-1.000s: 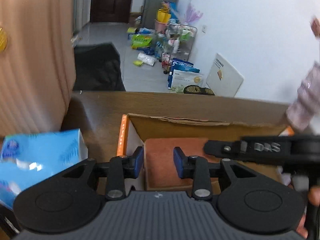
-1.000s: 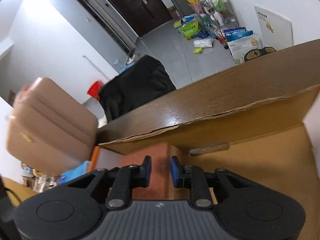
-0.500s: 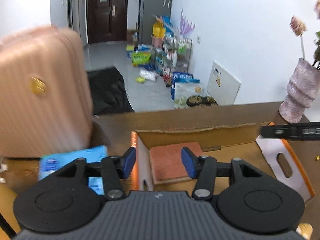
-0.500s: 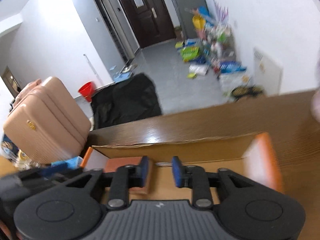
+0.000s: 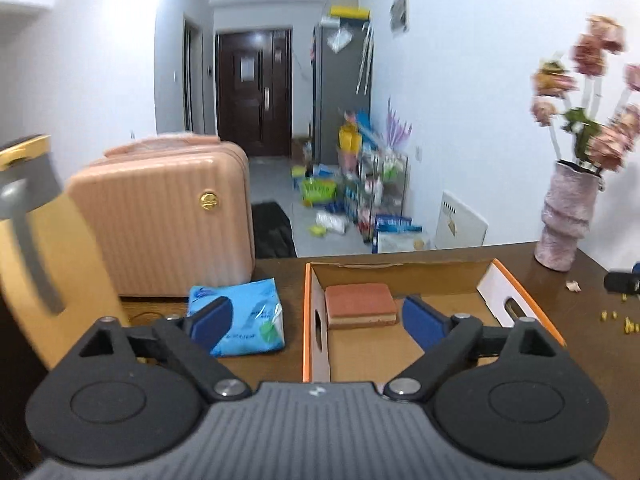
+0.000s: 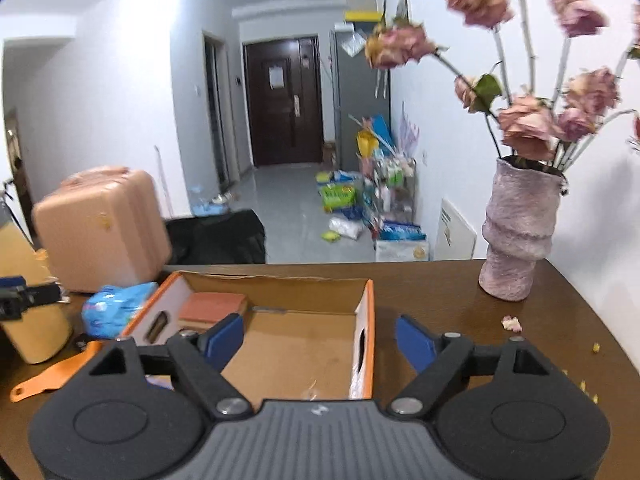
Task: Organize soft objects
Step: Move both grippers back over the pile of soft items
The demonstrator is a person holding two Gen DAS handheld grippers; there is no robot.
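An orange-edged cardboard box (image 5: pixel 440 276) stands open on the brown table; it also shows in the right wrist view (image 6: pixel 370 320). A reddish-brown sponge (image 5: pixel 360 305) lies in its far left corner, also seen in the right wrist view (image 6: pixel 212 307). A blue tissue pack (image 5: pixel 250 318) lies left of the box, also in the right wrist view (image 6: pixel 116 308). My left gripper (image 5: pixel 316 322) is open and empty, held back above the box's left wall. My right gripper (image 6: pixel 320 338) is open and empty above the box's near right side.
A pink suitcase (image 5: pixel 168 216) stands at the back left. A yellow container (image 5: pixel 44 260) is at the near left. A pink vase with dried flowers (image 6: pixel 518 232) stands at the back right. Petal crumbs (image 6: pixel 512 323) lie on the table. An orange flap (image 6: pixel 48 378) lies at the left.
Both grippers have pulled back and up from inside the box and opened wide. The sponge stays in the box's far left corner.
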